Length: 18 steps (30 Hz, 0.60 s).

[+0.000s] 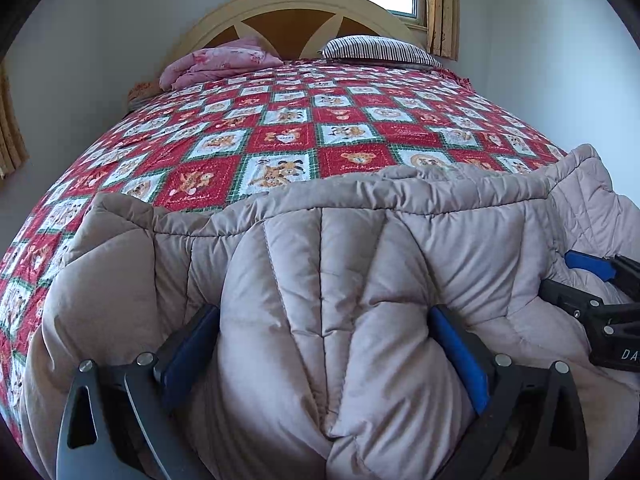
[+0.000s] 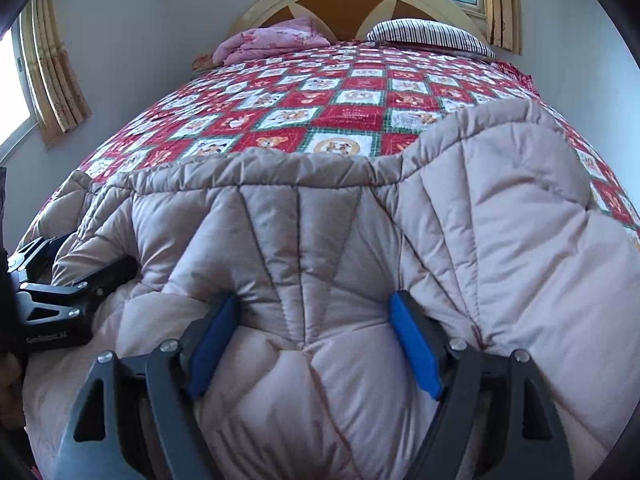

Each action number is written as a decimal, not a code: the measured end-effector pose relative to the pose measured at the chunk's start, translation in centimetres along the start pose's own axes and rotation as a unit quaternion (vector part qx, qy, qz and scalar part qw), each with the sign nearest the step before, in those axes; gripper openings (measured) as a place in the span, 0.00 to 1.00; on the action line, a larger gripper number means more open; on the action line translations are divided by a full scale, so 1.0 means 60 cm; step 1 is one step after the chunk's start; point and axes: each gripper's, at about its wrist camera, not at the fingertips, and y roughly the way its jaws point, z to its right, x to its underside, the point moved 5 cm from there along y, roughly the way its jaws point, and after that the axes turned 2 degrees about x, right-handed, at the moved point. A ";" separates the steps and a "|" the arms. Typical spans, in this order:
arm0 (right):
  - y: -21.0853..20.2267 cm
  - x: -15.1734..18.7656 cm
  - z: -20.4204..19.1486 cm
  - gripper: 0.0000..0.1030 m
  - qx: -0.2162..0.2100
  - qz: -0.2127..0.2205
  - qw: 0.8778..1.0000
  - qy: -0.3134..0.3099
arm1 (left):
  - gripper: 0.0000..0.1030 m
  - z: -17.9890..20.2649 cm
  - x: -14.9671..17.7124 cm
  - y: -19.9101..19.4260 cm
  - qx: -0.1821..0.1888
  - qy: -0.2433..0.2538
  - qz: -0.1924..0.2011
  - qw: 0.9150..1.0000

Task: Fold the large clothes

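A large beige quilted padded coat [image 1: 340, 248] lies at the near end of the bed and also fills the right wrist view [image 2: 320, 240]. My left gripper [image 1: 324, 344] has a thick bulge of the coat between its blue pads, which press into the fabric on both sides. My right gripper [image 2: 316, 340] likewise has a thick fold of the coat squeezed between its blue pads. The right gripper also shows at the right edge of the left wrist view [image 1: 600, 284], and the left gripper at the left edge of the right wrist view [image 2: 60, 288].
The bed has a red, white and green patchwork bedspread [image 1: 280, 140] with bear pictures. A pink folded blanket [image 1: 224, 64] and a striped pillow [image 1: 380, 50] lie by the arched headboard [image 1: 296, 12]. Walls, windows and yellow curtains [image 2: 56, 80] surround the bed.
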 end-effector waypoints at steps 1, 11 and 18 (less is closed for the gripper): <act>0.001 0.002 -0.001 0.78 0.001 0.001 1.000 0.000 | 0.99 -0.001 0.000 0.001 0.000 0.001 -0.001 1.000; 0.007 0.006 0.003 0.78 0.003 0.004 1.000 0.000 | 0.99 0.002 0.002 0.009 -0.009 0.005 -0.007 1.000; 0.010 0.006 0.001 0.79 0.010 0.001 1.000 -0.004 | 0.99 0.001 0.002 0.014 -0.012 0.007 -0.010 1.000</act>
